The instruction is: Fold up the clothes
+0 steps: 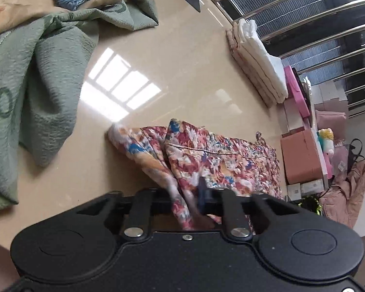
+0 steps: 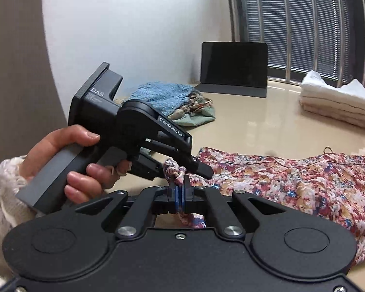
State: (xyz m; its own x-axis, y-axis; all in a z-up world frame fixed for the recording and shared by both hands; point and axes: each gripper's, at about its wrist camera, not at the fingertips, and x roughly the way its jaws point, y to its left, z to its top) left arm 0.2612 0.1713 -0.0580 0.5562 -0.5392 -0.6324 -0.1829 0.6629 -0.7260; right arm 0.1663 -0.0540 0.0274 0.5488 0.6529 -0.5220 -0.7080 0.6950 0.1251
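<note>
Right wrist: glossy beige table (image 2: 255,112), folded towels (image 2: 335,102), barred window (image 2: 304,24).

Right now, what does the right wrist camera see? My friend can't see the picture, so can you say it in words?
The right gripper is shut on a bunched edge of the floral garment, and the left gripper, held in a hand, pinches the same bunch. Behind, on the glossy table, lie folded towels, a clothes pile and a dark tablet.

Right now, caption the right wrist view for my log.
Both grippers, right gripper and left gripper, pinch one corner of the floral garment.
</note>
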